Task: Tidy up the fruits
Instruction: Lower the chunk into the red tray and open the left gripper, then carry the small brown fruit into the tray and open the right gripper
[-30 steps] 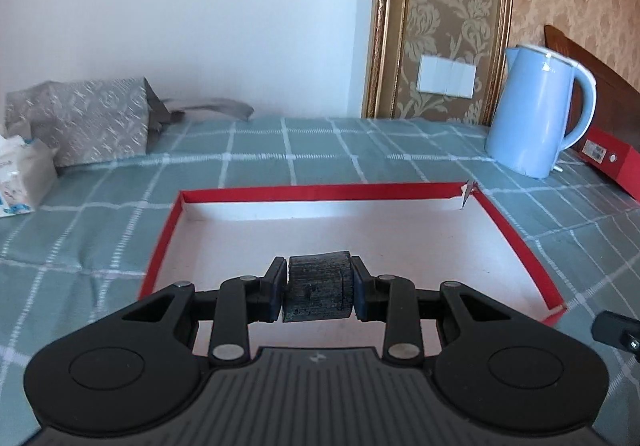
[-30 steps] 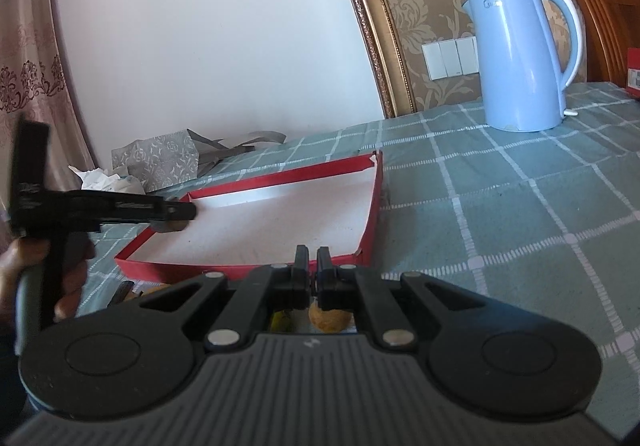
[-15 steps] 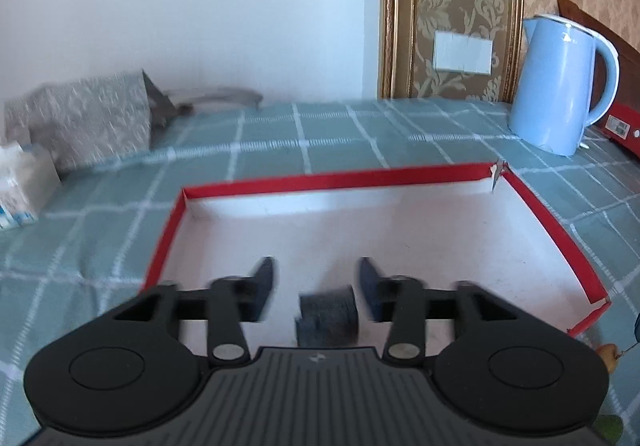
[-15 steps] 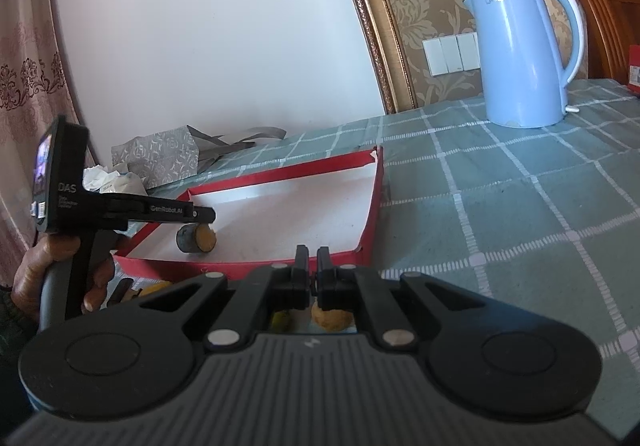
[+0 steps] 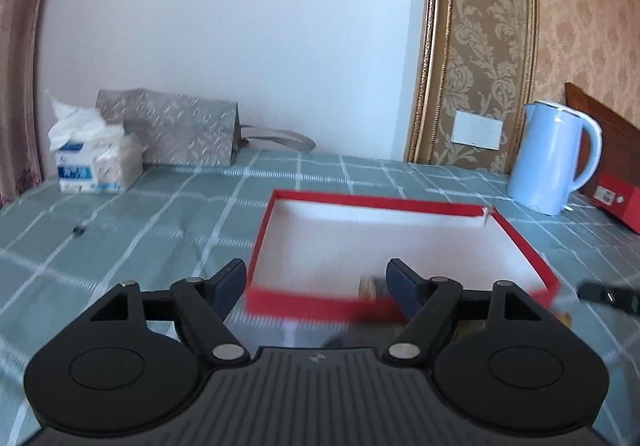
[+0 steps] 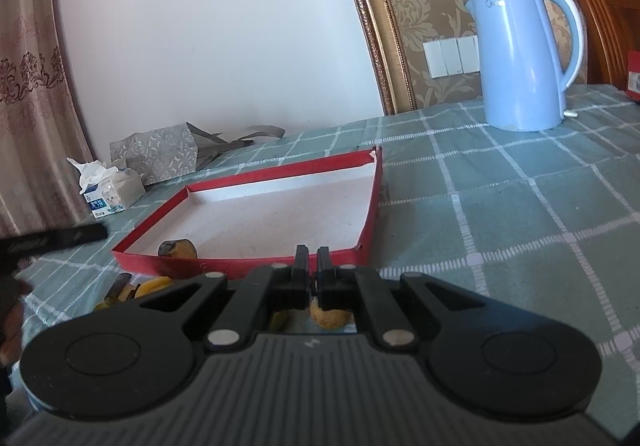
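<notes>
A second ago the left gripper (image 5: 314, 284) was clamped on a dark fruit piece over the middle of the tray (image 5: 524, 246); half a second ago the piece lay loose between parting jaws. Now the jaws are opening wide with nothing between them, and the gripper has drawn back past the tray's near wall toward 7 o'clock, so the red rim crosses the gap between its fingers. The view is blurred by motion.

The left gripper points slightly down across the checked cloth (image 5: 160, 230). In the right wrist view it shows only as a dark bar (image 6: 56, 238) at 9 o'clock, with part of a hand (image 6: 10, 322) below it.

The released fruit (image 6: 177, 248) lies inside the tray (image 6: 372, 205), in its near left corner, touching or just beside the near wall. In the left view it is a blur (image 5: 369, 287) just inside the right finger (image 5: 402, 282), beyond the rim, apart from both pads.

The right gripper (image 6: 313, 266) has not moved: tilted slightly down, jaws closed and empty, in front of the tray's near wall. Beneath it a round yellow-brown fruit (image 6: 330, 317) rests on the cloth, and more yellow pieces (image 6: 132, 290) lie at 8 o'clock. A blue kettle (image 6: 520, 57) stands at 1 o'clock, well apart from the tray.
</notes>
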Demonstrator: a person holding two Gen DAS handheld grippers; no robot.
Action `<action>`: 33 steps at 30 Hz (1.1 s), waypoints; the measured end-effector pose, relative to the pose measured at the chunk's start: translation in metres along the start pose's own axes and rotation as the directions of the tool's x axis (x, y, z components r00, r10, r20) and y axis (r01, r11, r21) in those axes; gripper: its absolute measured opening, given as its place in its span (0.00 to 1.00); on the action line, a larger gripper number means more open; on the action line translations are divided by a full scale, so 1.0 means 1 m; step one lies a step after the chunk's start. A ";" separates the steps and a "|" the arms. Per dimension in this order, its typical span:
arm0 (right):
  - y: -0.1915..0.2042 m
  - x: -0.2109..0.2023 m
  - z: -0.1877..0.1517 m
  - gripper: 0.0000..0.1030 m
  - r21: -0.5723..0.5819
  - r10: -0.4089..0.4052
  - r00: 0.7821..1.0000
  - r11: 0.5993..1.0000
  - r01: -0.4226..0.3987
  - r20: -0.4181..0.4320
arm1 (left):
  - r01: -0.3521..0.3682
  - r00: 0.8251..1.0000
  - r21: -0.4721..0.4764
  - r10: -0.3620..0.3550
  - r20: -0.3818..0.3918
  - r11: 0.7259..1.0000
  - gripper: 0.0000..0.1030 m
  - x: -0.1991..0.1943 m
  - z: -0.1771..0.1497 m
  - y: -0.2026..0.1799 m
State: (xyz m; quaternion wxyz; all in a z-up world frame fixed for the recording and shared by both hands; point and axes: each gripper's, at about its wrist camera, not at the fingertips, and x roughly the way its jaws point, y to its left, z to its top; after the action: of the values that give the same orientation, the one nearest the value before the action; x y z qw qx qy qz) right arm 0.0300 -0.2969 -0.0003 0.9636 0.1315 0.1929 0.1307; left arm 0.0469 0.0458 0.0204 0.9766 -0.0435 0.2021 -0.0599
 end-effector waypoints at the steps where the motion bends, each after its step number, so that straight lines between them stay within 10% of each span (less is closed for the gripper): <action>1: 0.002 -0.001 0.000 0.06 -0.006 -0.001 1.000 1.000 0.001 0.004 | 0.003 1.000 -0.012 -0.003 -0.001 1.000 0.75 -0.005 -0.004 0.004; 17: 0.033 0.007 0.050 0.06 -0.113 0.003 0.999 0.994 0.003 0.052 | 0.181 0.983 0.025 -0.180 -0.031 0.983 0.75 -0.009 -0.034 0.007; 33: 0.031 0.152 0.074 0.12 -0.153 -0.069 0.988 0.987 0.047 -0.141 | 0.201 0.978 0.056 -0.197 -0.071 0.978 0.76 -0.004 -0.037 0.001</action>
State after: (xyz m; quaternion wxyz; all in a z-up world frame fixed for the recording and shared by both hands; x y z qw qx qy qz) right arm 0.1897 -0.2373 0.0239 0.9575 0.0433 0.2561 0.1257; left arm 0.0282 0.0449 -0.0121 0.9595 -0.0310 0.2264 -0.1649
